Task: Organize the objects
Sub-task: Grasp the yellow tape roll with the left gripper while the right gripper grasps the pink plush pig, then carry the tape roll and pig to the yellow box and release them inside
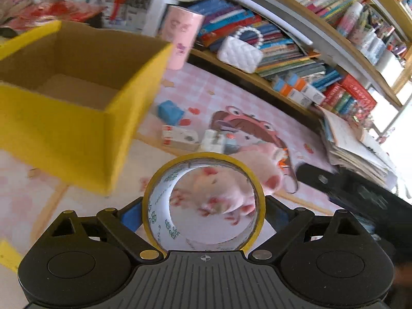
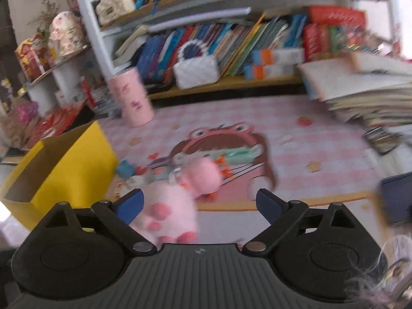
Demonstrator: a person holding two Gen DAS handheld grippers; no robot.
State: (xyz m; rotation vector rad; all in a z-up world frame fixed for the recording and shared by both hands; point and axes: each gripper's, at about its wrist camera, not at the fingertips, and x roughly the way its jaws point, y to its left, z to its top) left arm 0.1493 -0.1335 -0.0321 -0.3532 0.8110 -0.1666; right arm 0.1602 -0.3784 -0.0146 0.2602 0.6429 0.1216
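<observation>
The left gripper (image 1: 203, 213) has a yellow-edged roll of clear packing tape (image 1: 203, 203) standing on edge between its blue pads, which sit against the roll's sides in a wide grip. The open yellow cardboard box (image 1: 64, 97) is ahead and to its left, and the roll could slide out short of it, as the pads meet only a curved, slick rim. The right gripper (image 2: 199, 203) stands wide, holding nothing; a fluffy pink plush toy (image 2: 177, 206) lies between its fingers, nearer the left one. Closing off-centre could pinch only fur, so the toy slips or drags along the pink cartoon mat (image 2: 309, 134)
</observation>
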